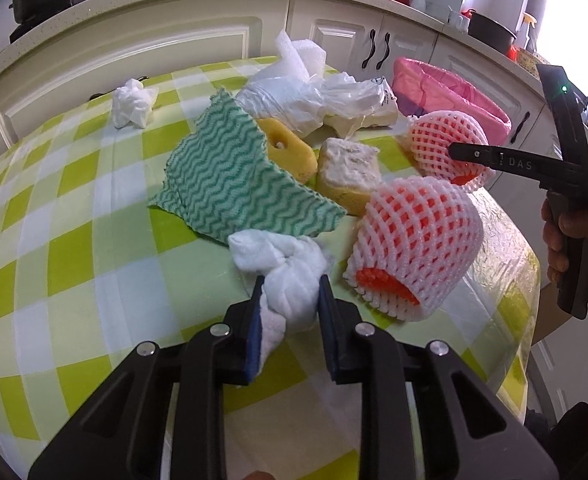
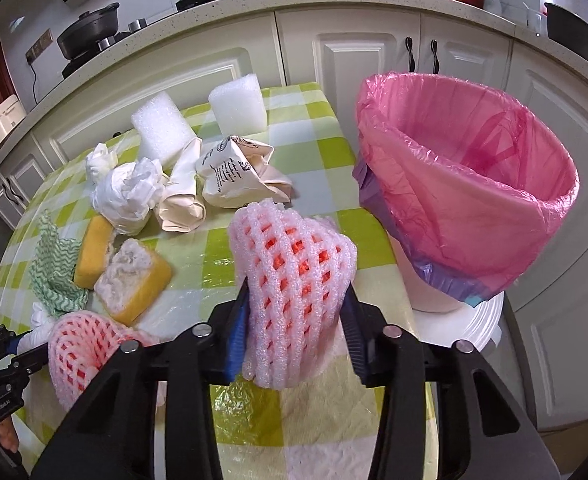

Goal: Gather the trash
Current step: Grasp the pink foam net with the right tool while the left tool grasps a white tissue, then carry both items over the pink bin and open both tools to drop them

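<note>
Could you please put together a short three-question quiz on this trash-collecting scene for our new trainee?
1. True or false: the left tongs are shut on a green wavy cloth.
2. What do the right tongs hold?
3. Multiple choice: the bin is lined with a bag that is A) black, B) pink, C) clear.

Key: 1. False; they grip a white crumpled tissue, and the cloth lies on the table. 2. A pink foam fruit net. 3. B.

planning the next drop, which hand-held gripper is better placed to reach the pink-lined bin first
Right. The right hand-held gripper holds a foam fruit net beside the bin; the left hand-held gripper grips a white tissue wad farther away.
</note>
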Tool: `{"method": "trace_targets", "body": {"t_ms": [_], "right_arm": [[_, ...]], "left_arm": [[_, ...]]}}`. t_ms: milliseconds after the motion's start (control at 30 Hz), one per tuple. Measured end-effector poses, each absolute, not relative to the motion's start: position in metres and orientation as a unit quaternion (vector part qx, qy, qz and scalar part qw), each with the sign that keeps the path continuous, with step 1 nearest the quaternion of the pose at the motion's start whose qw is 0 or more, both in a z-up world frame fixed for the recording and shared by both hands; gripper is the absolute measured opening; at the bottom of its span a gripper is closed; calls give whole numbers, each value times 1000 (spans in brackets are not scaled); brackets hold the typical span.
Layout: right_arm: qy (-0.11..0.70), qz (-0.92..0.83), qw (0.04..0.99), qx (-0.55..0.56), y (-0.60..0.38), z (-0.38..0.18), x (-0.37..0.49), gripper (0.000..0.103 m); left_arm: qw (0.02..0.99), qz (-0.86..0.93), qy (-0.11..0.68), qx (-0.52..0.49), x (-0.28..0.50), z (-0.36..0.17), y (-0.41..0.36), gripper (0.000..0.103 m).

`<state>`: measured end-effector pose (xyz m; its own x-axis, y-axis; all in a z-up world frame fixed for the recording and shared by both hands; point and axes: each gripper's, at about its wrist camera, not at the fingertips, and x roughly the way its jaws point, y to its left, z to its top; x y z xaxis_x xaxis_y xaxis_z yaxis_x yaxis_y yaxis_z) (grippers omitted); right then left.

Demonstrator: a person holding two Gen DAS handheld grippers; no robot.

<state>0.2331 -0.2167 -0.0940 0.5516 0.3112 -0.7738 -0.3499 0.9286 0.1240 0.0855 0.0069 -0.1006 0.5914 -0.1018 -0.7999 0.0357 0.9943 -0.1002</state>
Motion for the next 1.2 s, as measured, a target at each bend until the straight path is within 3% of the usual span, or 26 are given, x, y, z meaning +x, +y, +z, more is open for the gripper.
{"method": "trace_targets", "body": {"t_ms": [167,500,833,1200], "right_arm": [[429,198,881,-4,-227,-86,226,33],[391,221,893,36,-248,-44,214,33],[323,165,930,57,-316,18,262,33],[332,106,935,62,-379,15,329,37]], "left_arm": [[897,-38,439,-33,76,-79,5,24],[927,-23,374,-23,81,-13,1,24],[952,-114,284,-5,185,57,-67,24],[928,-220,299,-41,317,64,-172,26]]}}
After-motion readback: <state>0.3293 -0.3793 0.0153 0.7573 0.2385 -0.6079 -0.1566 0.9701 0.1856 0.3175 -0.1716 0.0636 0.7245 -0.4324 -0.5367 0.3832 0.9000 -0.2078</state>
